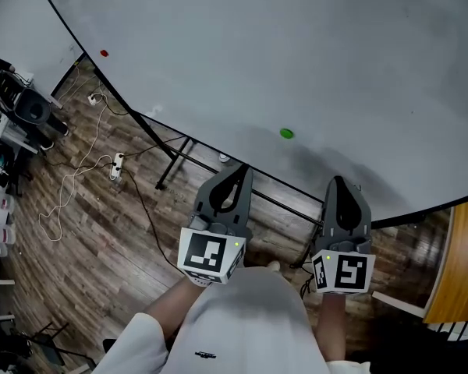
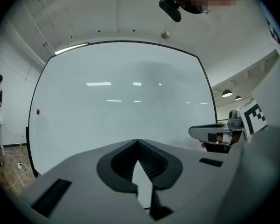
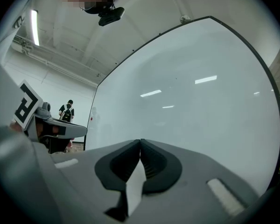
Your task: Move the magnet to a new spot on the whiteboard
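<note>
**Head view.** The whiteboard (image 1: 312, 61) fills the upper part of the picture, with its black frame running aslant across the wooden floor (image 1: 86, 232). A green magnet (image 1: 287, 134) sits on the board near its lower edge, above and between the two grippers and touching neither. A red magnet (image 1: 104, 53) sits far off to the left, by the board's edge. The left gripper (image 1: 239, 170) and the right gripper (image 1: 338, 182) both point toward the board, side by side and well short of the green magnet. Cables and a power strip (image 1: 117, 166) lie on the floor at the left.

**Left gripper view.** The left gripper (image 2: 137, 142) is clenched: its jaws meet at the tips with nothing between them. The whiteboard (image 2: 126, 101) stands straight ahead, and the red magnet (image 2: 38, 111) shows near its left edge. The green magnet cannot be seen here. The right gripper (image 2: 210, 133) shows at the right side.

**Right gripper view.** The right gripper (image 3: 140, 142) is also clenched and empty, its jaws pressed together. The whiteboard (image 3: 191, 92) rises ahead and to the right. The left gripper (image 3: 65, 129) shows at the left, and a person (image 3: 67, 111) stands far behind it.
</note>
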Demonstrator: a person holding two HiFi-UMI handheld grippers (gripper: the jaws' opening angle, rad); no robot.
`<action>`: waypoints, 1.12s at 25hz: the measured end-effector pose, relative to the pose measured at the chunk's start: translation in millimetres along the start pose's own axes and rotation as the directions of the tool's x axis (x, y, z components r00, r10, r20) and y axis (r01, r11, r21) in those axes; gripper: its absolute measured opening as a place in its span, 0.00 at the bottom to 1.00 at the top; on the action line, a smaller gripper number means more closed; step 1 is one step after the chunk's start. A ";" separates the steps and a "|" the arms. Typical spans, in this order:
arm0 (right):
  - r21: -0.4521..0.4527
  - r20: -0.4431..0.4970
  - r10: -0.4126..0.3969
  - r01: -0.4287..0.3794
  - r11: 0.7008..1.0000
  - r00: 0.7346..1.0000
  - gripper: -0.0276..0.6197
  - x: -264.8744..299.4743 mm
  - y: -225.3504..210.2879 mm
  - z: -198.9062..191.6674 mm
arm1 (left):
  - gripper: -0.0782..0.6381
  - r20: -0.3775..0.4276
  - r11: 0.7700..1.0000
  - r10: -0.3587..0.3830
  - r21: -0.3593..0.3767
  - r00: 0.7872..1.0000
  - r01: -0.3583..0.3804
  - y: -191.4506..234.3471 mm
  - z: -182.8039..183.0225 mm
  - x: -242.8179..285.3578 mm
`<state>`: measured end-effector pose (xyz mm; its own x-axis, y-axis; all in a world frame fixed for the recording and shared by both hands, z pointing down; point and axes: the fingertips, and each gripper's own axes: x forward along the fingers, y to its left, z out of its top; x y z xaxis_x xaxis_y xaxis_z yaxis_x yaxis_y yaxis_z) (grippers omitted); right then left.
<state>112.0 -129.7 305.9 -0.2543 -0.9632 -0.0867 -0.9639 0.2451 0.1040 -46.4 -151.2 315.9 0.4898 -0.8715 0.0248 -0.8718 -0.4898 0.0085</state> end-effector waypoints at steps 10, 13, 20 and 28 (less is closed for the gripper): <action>-0.003 -0.002 0.026 -0.026 1.000 1.000 0.06 10.4 8.7 0.8 | 0.12 0.020 1.000 0.009 -0.015 1.000 -0.009 8.6 5.1 -4.9; -0.002 -0.001 0.028 -0.028 1.000 1.000 0.06 14.2 8.3 0.6 | 0.12 0.018 1.000 0.008 -0.014 1.000 -0.008 10.2 4.7 -1.7; 0.001 -0.007 0.034 -0.034 0.999 0.999 0.06 15.1 11.6 -1.2 | 0.12 -0.004 1.000 0.001 -0.023 1.000 -0.001 8.2 -1.9 -0.1; 0.019 -0.028 0.055 -0.054 0.998 0.998 0.06 13.1 11.6 -9.3 | 0.12 0.000 1.000 0.003 -0.014 1.000 -0.003 8.8 -2.3 4.0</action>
<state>98.2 -140.5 315.2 -0.3044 -0.9511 -0.0531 -0.9500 0.2990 0.0897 -52.2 -158.9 318.4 0.4870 -0.8730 0.0246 -0.8734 -0.4866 0.0222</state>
